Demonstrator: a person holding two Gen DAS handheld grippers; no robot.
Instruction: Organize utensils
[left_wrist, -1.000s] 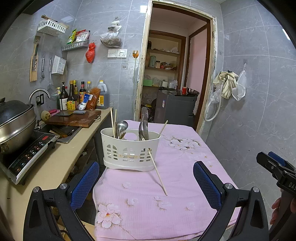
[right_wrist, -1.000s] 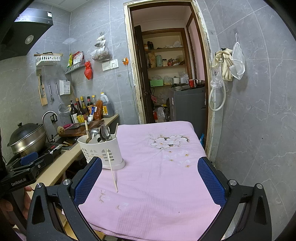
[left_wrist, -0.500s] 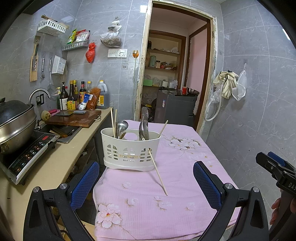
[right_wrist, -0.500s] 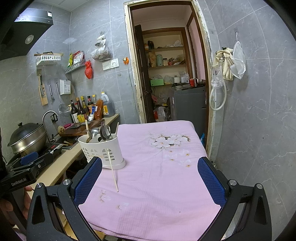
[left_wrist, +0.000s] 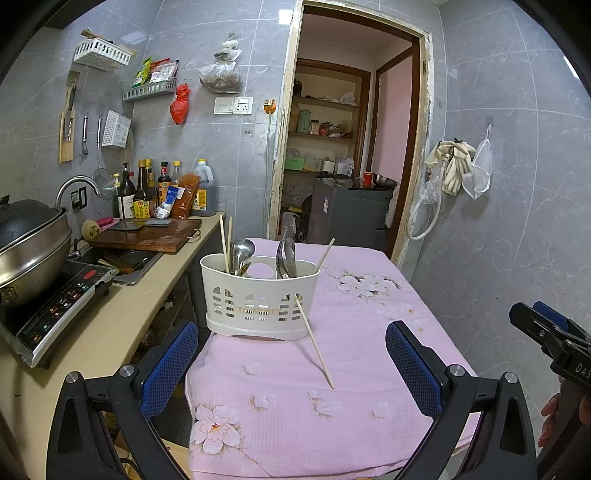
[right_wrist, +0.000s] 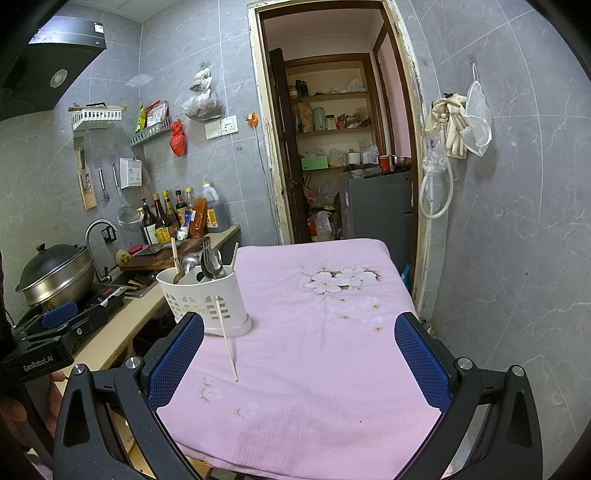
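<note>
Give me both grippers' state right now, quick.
Left gripper: jaws wide open, holding nothing.
Right gripper: jaws wide open, holding nothing.

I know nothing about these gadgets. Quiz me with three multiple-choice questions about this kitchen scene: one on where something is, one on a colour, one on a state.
1. Where is the loose chopstick?
A. on the floor
B. propped against the white utensil basket
C. in the sink

2. What colour is the tablecloth?
A. green
B. pink
C. yellow

3. How is the left gripper?
A. open and empty
B. shut on a spoon
C. shut on a bottle

Answers: 1 B, its upper end rests on the basket's front. 2 B, pink with flowers. 3 A, blue pads stand wide apart with nothing between.
</note>
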